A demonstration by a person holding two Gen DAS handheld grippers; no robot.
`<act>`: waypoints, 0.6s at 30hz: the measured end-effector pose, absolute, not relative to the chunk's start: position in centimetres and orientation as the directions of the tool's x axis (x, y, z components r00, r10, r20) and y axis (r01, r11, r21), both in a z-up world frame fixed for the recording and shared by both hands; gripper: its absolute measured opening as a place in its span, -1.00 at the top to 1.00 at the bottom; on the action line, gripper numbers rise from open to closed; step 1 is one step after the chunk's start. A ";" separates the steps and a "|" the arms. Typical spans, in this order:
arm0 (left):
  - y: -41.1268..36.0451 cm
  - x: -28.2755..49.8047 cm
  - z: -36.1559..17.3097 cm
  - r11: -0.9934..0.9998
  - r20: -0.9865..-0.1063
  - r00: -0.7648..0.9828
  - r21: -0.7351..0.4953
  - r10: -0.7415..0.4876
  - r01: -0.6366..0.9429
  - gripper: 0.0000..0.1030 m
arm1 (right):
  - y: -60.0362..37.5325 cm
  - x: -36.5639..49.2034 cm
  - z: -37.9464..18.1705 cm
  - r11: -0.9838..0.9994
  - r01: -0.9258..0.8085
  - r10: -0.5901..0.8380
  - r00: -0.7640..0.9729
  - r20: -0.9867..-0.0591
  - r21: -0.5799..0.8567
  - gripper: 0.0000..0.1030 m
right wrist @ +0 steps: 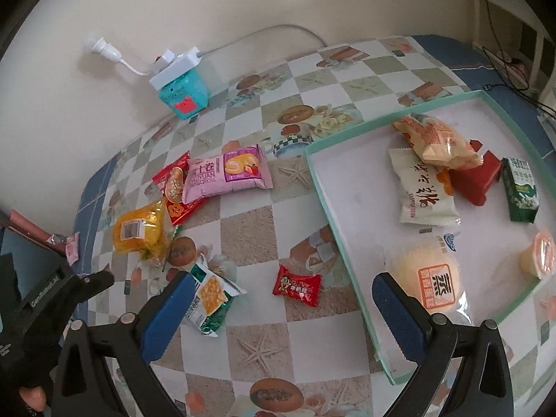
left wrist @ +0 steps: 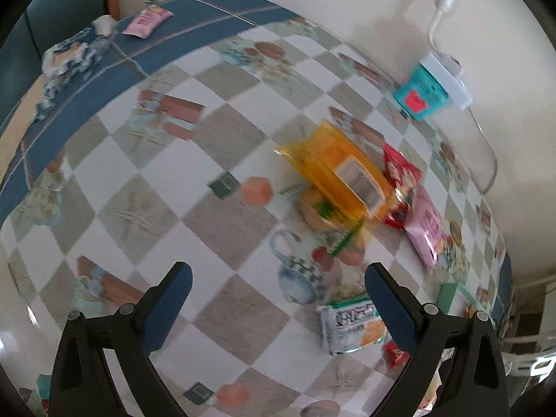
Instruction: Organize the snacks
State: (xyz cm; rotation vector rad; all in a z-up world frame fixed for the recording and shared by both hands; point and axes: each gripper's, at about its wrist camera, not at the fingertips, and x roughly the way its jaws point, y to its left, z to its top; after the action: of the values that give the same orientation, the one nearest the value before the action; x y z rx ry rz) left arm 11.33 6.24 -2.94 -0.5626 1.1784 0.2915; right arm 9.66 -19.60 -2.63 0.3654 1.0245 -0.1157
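Loose snacks lie on the checkered tablecloth: a yellow packet [right wrist: 139, 231] [left wrist: 342, 170], a pink roll packet [right wrist: 226, 173] [left wrist: 427, 224], red packets [right wrist: 173, 191], a green-and-white cracker pack [right wrist: 208, 300] [left wrist: 351, 323] and a small red candy [right wrist: 297, 285]. A green-rimmed white tray [right wrist: 351, 243] on the right holds several snacks, among them a round bun [right wrist: 429, 278]. My left gripper [left wrist: 278, 305] hangs open above the cloth, the cracker pack by its right finger. My right gripper [right wrist: 278, 309] is open over the red candy, its right finger over the tray's edge.
A teal box [right wrist: 186, 99] with a white power strip [right wrist: 177, 66] on top stands against the wall. At the table's far end, in the left wrist view, lie another pink packet [left wrist: 147, 21] and a blue patterned bag [left wrist: 74, 52]. Cables run at the right table edge [right wrist: 504, 69].
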 end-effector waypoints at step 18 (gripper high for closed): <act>-1.9 14.7 -7.4 0.916 -0.959 0.228 -0.236 -0.166 -0.325 -0.93 | -23.0 10.8 -4.2 0.936 0.343 -0.083 0.428 -0.900 0.077 -1.00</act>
State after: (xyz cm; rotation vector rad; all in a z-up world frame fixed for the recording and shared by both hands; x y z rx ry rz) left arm 14.75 -1.88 -7.37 -0.4323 1.3483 0.1147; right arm 10.80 -22.96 -4.19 0.2651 1.1000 -0.2702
